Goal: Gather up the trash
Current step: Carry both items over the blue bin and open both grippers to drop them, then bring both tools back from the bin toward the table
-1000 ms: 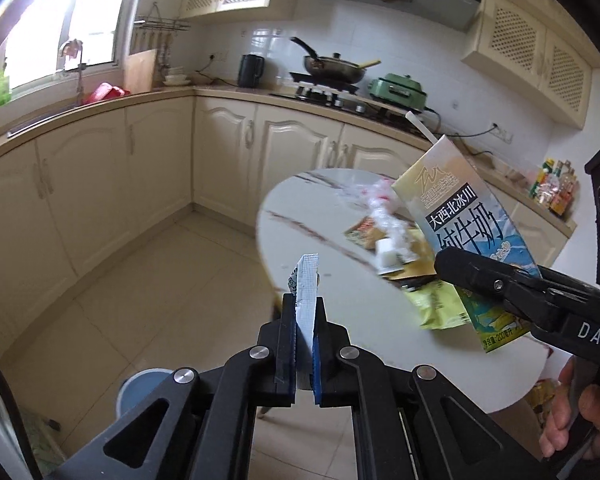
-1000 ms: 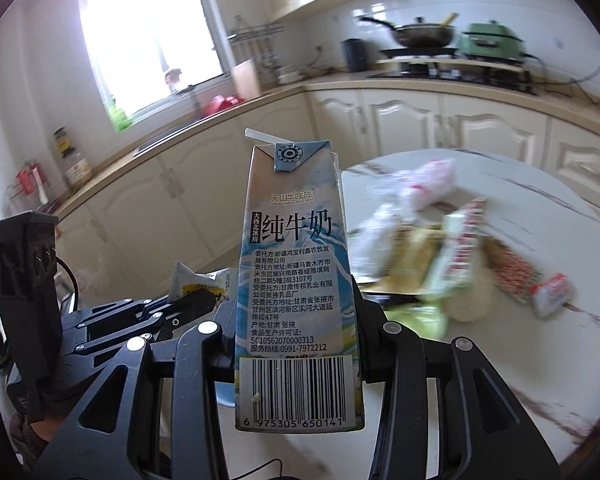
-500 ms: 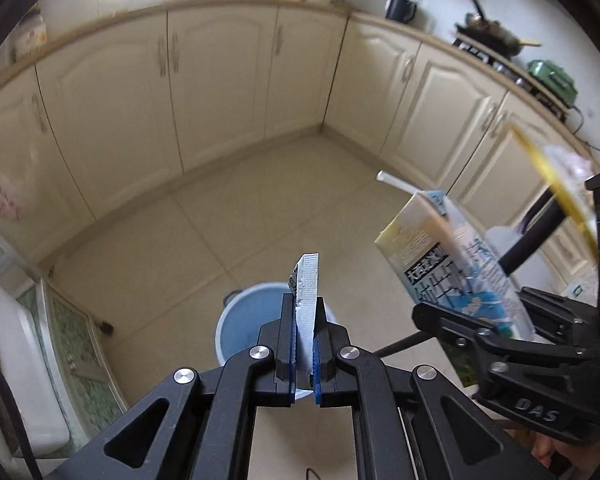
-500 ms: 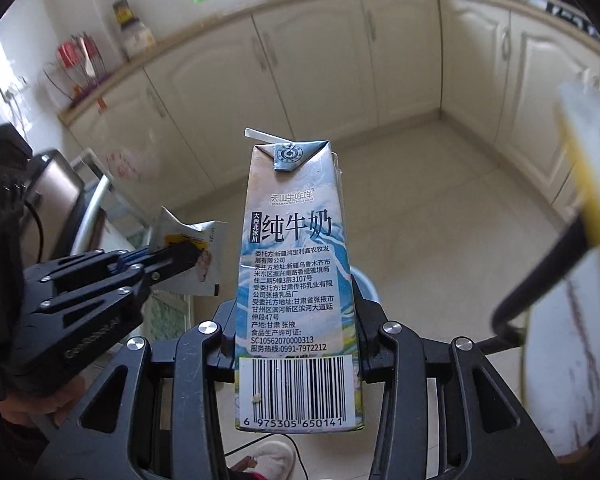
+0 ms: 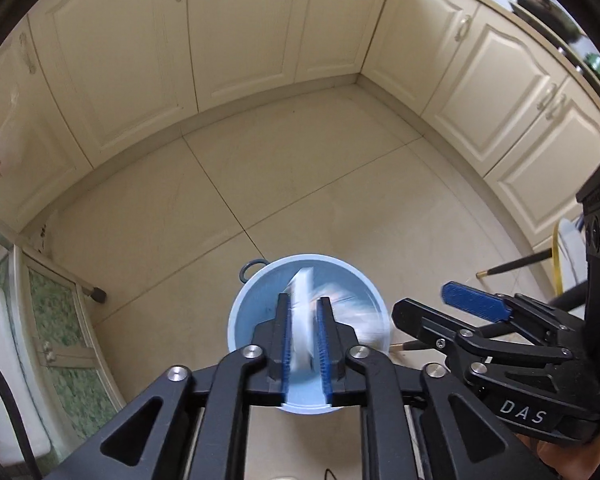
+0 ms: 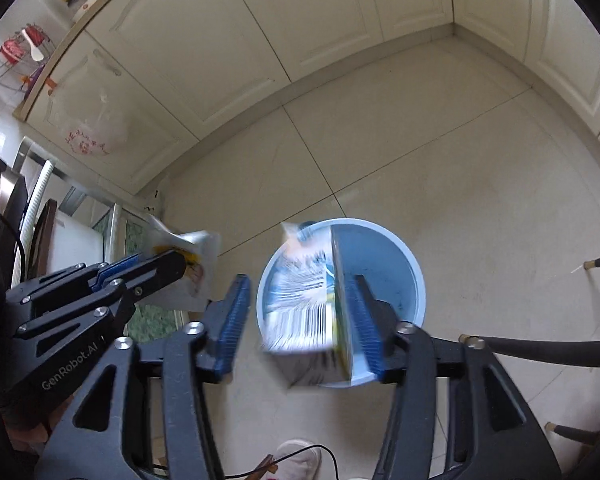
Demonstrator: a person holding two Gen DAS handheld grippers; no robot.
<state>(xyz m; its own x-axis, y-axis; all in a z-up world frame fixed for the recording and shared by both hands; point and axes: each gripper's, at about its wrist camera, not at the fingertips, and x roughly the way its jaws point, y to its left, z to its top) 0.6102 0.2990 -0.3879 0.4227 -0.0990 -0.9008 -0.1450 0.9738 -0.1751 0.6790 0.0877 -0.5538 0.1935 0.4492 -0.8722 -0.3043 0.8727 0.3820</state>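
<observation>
A light blue bin (image 5: 260, 300) stands on the tiled floor, also in the right wrist view (image 6: 396, 264). My right gripper (image 6: 300, 300) is open above it; the blurred milk carton (image 6: 304, 304) is loose between its jaws, tipping toward the bin. In the left wrist view a blurred pale shape inside the bin (image 5: 348, 312) may be that carton. My left gripper (image 5: 302, 312) has its jaws slightly apart over the bin, with a white wrapper (image 5: 300, 308) blurred between them. The wrapper also shows in the right wrist view (image 6: 184, 264) at the left gripper's tips.
Cream cabinet doors (image 5: 240, 32) curve around the floor. A glass-fronted cabinet (image 5: 56, 328) stands at the left. Dark chair legs (image 6: 540, 348) are at the right. A plastic bag (image 6: 96, 128) hangs on a cabinet. A white shoe (image 6: 300, 456) is below.
Both grippers swung down from the table to over the bin. The right gripper opened and let the milk carton go. The left jaws parted slightly around the wrapper.
</observation>
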